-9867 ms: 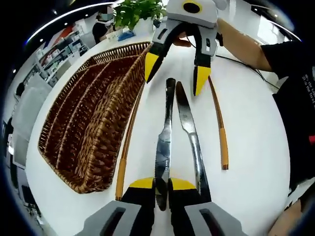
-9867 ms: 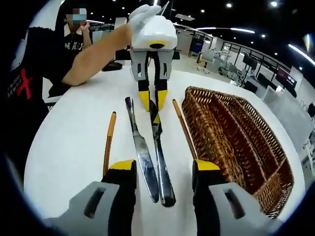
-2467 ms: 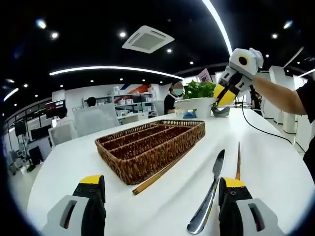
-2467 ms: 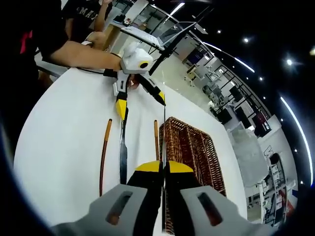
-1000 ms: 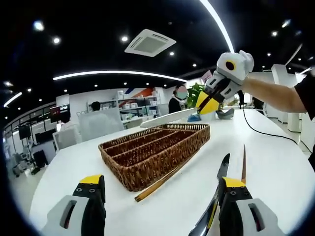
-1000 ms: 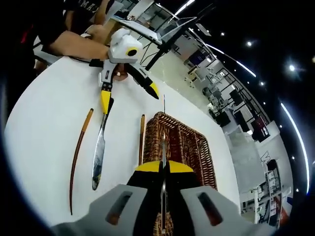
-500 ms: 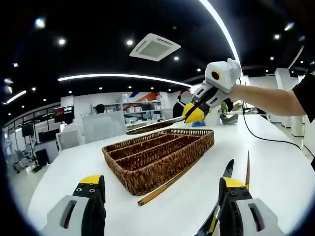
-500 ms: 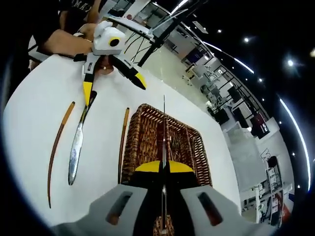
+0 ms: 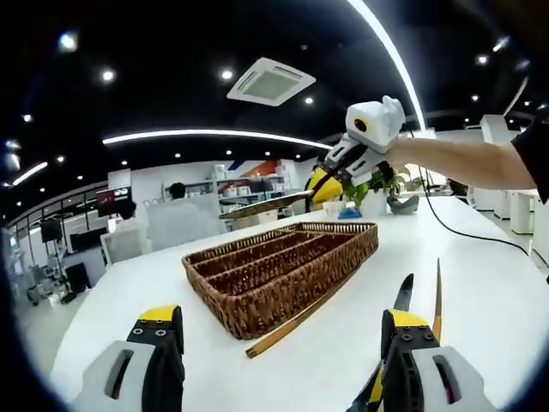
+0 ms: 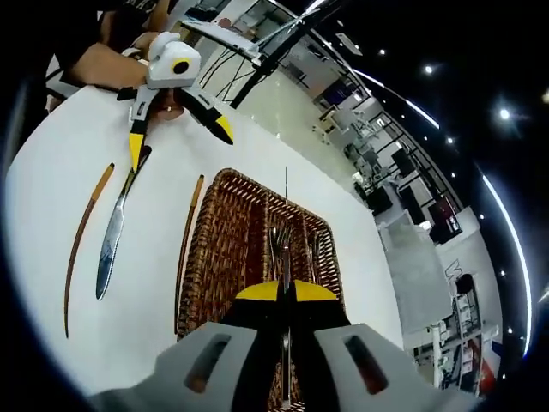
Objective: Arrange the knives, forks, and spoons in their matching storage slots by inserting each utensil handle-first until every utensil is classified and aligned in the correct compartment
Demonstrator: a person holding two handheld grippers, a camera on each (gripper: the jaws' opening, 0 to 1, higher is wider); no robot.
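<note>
My right gripper (image 10: 286, 292) is shut on a table knife (image 10: 286, 225), seen edge-on and held in the air over the brown wicker basket (image 10: 225, 257) with its long compartments. In the left gripper view the right gripper (image 9: 326, 187) holds that knife (image 9: 264, 204) level above the basket's (image 9: 283, 275) far side. My left gripper (image 9: 279, 343) is open near the table with nothing between its fingers; it also appears open in the right gripper view (image 10: 178, 137). A second knife (image 10: 116, 225) lies on the white table, its blade (image 9: 400, 294) beside my left gripper's right finger.
One wooden chopstick (image 10: 186, 251) lies along the basket's side (image 9: 296, 319). Another chopstick (image 10: 84, 249) lies beyond the loose knife (image 9: 437, 287). The round white table (image 10: 51, 180) drops off at its edge. A potted plant (image 9: 377, 193) stands at the far end.
My right gripper has carried the knife from beside the basket to above it. My left gripper has stayed open and low, next to the loose knife.
</note>
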